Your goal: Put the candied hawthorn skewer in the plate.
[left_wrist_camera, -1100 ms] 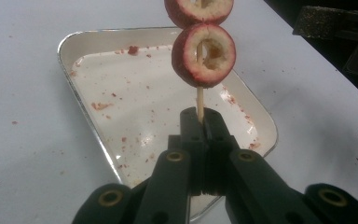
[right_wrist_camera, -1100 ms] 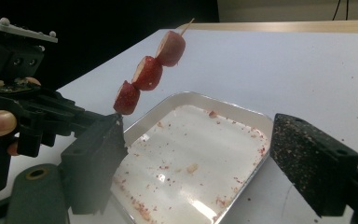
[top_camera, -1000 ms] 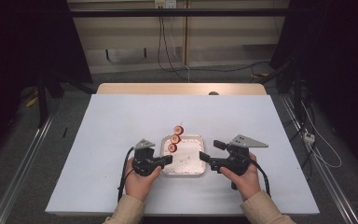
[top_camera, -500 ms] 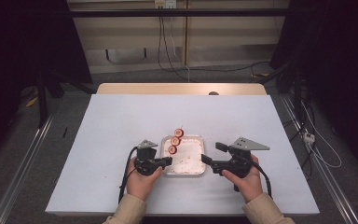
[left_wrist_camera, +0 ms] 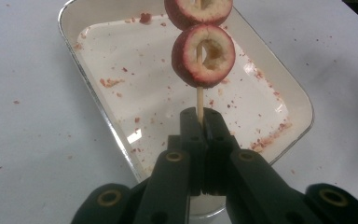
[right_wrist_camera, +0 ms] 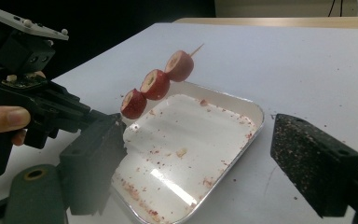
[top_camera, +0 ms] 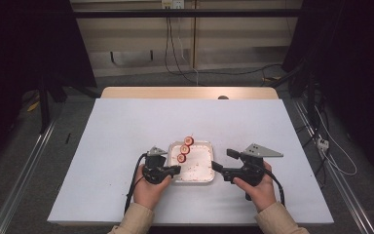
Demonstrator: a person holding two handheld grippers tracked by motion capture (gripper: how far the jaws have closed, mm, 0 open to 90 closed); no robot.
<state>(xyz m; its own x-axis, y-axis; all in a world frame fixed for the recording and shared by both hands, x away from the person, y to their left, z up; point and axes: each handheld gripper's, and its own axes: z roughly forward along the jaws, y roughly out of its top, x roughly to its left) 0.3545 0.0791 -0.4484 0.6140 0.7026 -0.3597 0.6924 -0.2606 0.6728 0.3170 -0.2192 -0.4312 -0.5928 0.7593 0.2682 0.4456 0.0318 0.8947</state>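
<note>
Skewer [left_wrist_camera: 198,100] with three red fruit rings [top_camera: 185,149] sits pinched at its lower end between your left gripper's [top_camera: 176,170] fingers, tilted up and away over the white tray [top_camera: 197,174] on the table [top_camera: 126,126]. Your right gripper [top_camera: 221,163] hangs just beside the tray's right edge, its fingers spread wide, holding nothing.

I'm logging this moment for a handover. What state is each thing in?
left gripper: shut on the skewer, held over the tray.
skewer: lifted and tilted, three red fruit slices threaded on it.
right gripper: open, fingers apart, holding nothing.
tray: on the table, holds only crumbs and smears.
</note>
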